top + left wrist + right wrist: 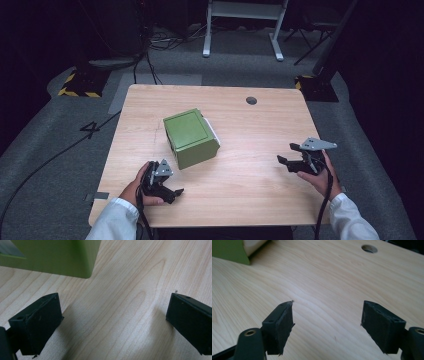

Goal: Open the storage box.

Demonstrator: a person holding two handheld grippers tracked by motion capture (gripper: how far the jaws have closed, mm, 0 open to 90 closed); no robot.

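Wood tabletop (240, 200), pale, squared corners, dark floor all round it. High view: green box (191, 137) sits left of table centre, rotated so one corner points at the near edge; its long axis isn't clear, it looks close to cubic. White part (210, 129) shows on the box's far-right side. Left gripper (169, 186) is just near-left of the box, close to the near table edge, jaws spread wide, gripping nothing. Right gripper (292, 153) is well right of the box, near the right edge, jaws also spread wide and empty. Bare wood between box and right gripper; round cable hole (251, 100) far-right of the box.

Left gripper view: both jaws wide apart over bare wood, box (57, 256) corner just ahead and apart from the jaws.

Right gripper view: jaws wide, bare wood between them. Box (229, 251) corner far off at upper left, hole (369, 248) at top.
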